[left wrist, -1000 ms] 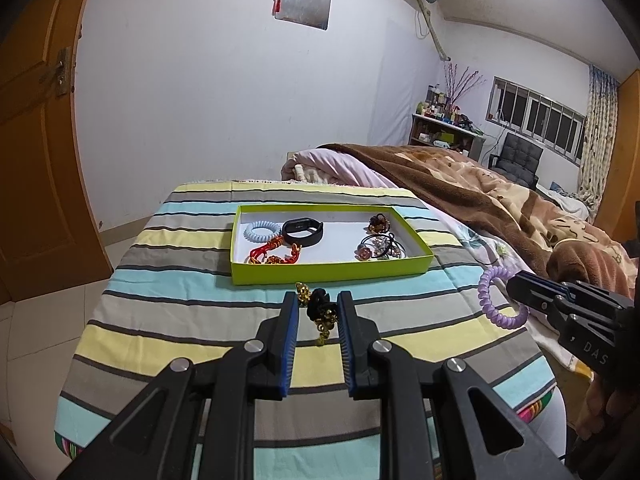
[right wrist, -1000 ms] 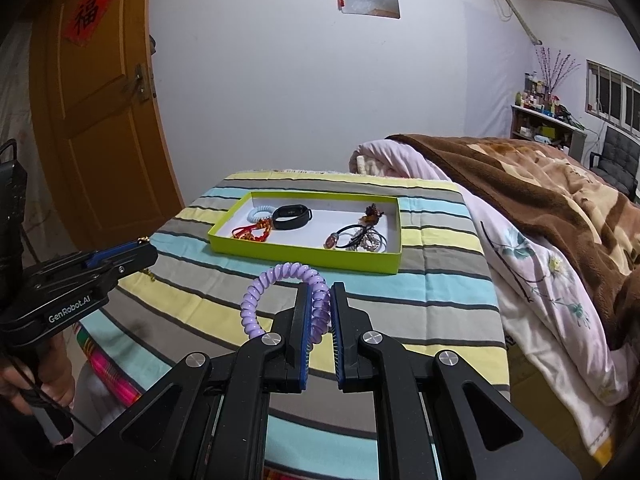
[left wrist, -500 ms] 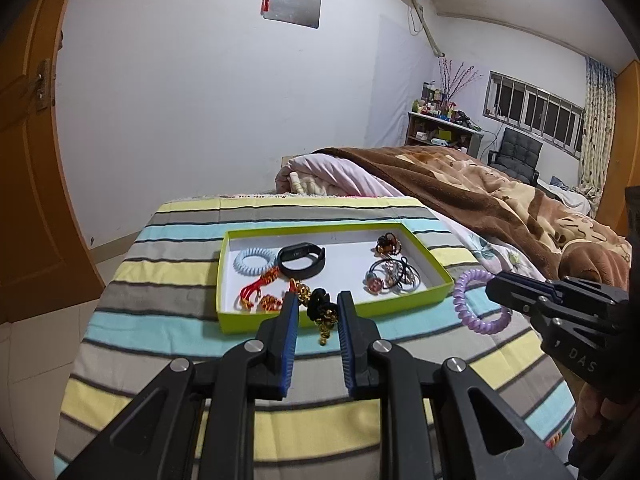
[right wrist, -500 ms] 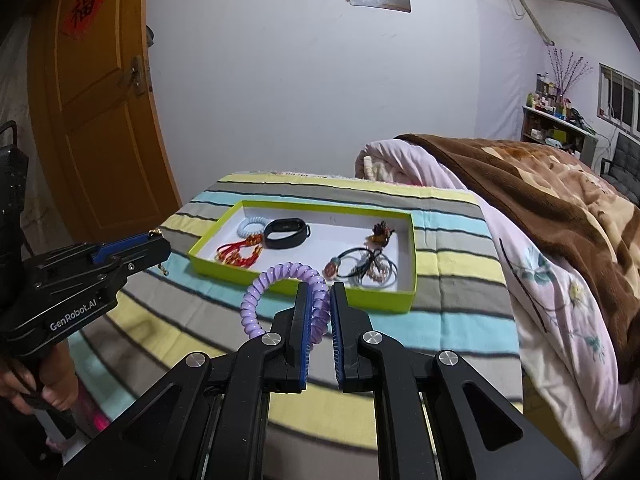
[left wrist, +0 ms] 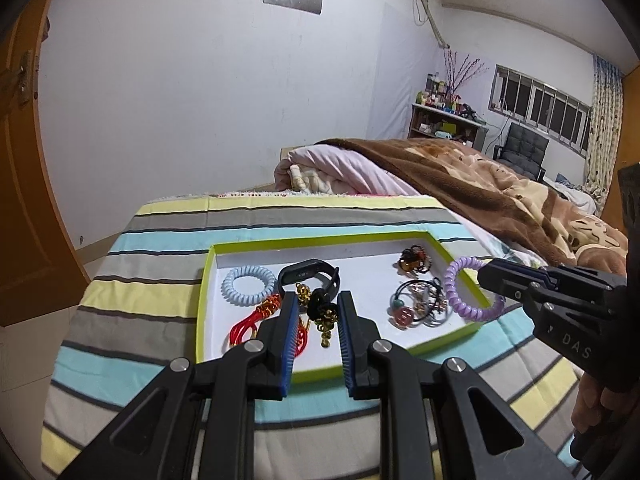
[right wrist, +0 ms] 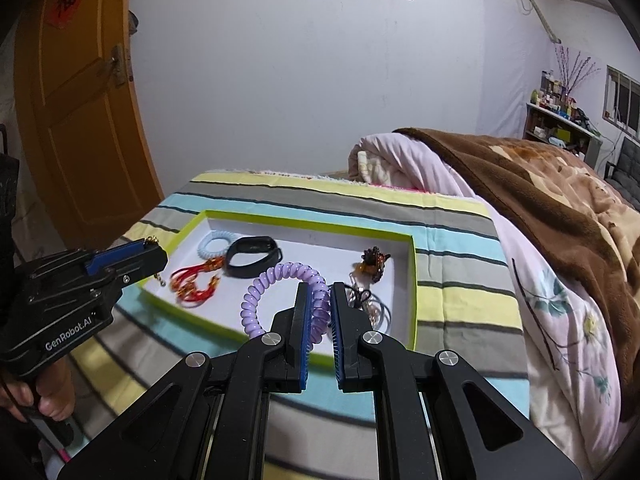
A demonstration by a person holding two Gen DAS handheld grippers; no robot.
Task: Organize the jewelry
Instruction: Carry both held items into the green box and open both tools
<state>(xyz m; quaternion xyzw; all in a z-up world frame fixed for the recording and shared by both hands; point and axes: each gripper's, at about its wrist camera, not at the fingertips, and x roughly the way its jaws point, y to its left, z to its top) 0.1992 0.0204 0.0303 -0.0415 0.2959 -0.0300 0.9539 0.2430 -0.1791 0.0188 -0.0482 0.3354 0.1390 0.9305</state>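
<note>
Both our grippers have advanced over the green tray (left wrist: 436,342): left gripper (left wrist: 318,312) grasps a gold-beaded charm (left wrist: 322,312), right gripper (right wrist: 319,304) clenches the purple coil bracelet (right wrist: 256,300).

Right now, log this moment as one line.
left tongs: shut on gold chain | right tongs: shut on purple coil | both over green tray | nothing released

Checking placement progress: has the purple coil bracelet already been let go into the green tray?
No, the right tongs are shut on the purple coil bracelet, holding it above the green tray.
</note>
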